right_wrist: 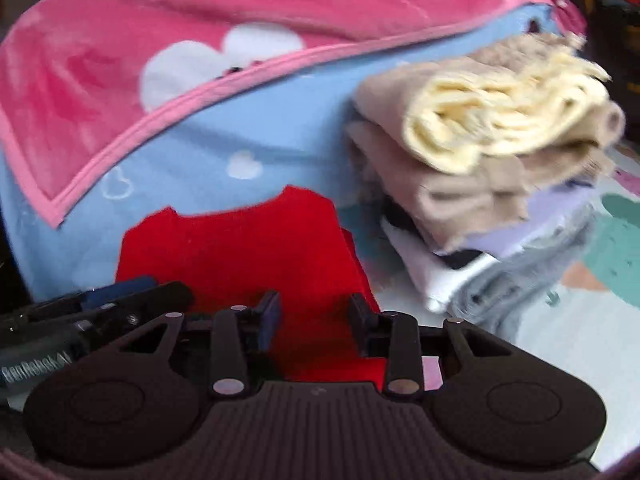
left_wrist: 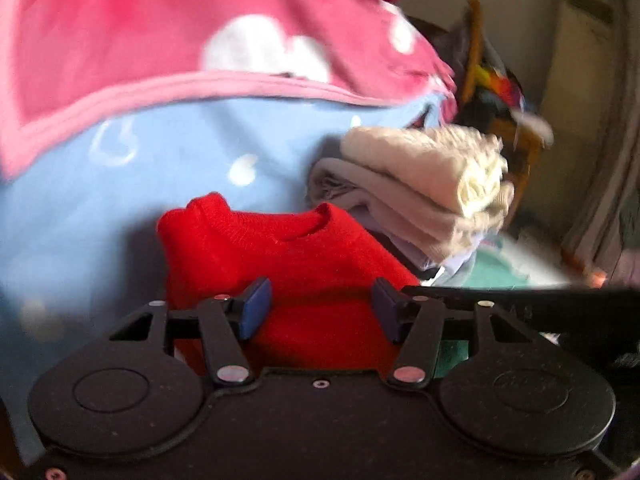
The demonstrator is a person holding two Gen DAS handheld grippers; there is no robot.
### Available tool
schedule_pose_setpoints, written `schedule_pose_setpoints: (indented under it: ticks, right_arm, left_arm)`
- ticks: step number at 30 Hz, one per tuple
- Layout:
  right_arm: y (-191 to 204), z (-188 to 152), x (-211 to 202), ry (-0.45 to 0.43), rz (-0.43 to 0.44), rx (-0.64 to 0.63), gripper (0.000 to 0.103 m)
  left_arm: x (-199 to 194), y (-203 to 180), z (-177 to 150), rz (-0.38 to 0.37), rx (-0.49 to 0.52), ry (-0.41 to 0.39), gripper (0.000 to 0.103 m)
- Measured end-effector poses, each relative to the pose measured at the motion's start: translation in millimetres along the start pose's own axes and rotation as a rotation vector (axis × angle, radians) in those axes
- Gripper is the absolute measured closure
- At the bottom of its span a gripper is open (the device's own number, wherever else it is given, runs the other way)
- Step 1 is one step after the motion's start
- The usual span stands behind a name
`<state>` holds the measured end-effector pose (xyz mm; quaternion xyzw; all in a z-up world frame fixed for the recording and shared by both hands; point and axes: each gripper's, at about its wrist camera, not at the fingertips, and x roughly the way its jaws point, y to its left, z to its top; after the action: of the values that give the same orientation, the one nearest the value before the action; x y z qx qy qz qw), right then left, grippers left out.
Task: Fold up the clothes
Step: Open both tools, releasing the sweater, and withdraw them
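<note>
1. A pink blanket (right_wrist: 120,80) and a blue sheet (right_wrist: 240,132) cover the bed.
2. A stack of folded clothes (right_wrist: 480,152) sits just right of the work area; a careless sweep could topple it.
3. The red sweater (left_wrist: 288,256) lies folded flat on the sheet, neck away from the cameras.
4. The left claw (left_wrist: 318,308) is spread and empty over the sweater's near edge.
5. The right claw (right_wrist: 314,320) stands partly spread, seemingly pinching nothing; closing on one layer would undo the fold.
</note>
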<state>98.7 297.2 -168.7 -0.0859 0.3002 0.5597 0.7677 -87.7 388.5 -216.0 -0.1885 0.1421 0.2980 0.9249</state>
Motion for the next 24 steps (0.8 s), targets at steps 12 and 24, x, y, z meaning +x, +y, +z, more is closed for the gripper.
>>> schedule_pose_setpoints:
  ticks: [12,24]
  right_arm:
    - [-70.7,32.0,-168.9,-0.108,-0.096,0.131,0.028]
    - [-132.5,65.7,-504.9,-0.121,-0.642,0.297,0.000]
  left_arm:
    - [-12.2,-70.6,70.5,-0.343,-0.292,0.034,0.032]
    - [-77.1,-316.0,281.3,-1.009,0.044,0.077,0.014]
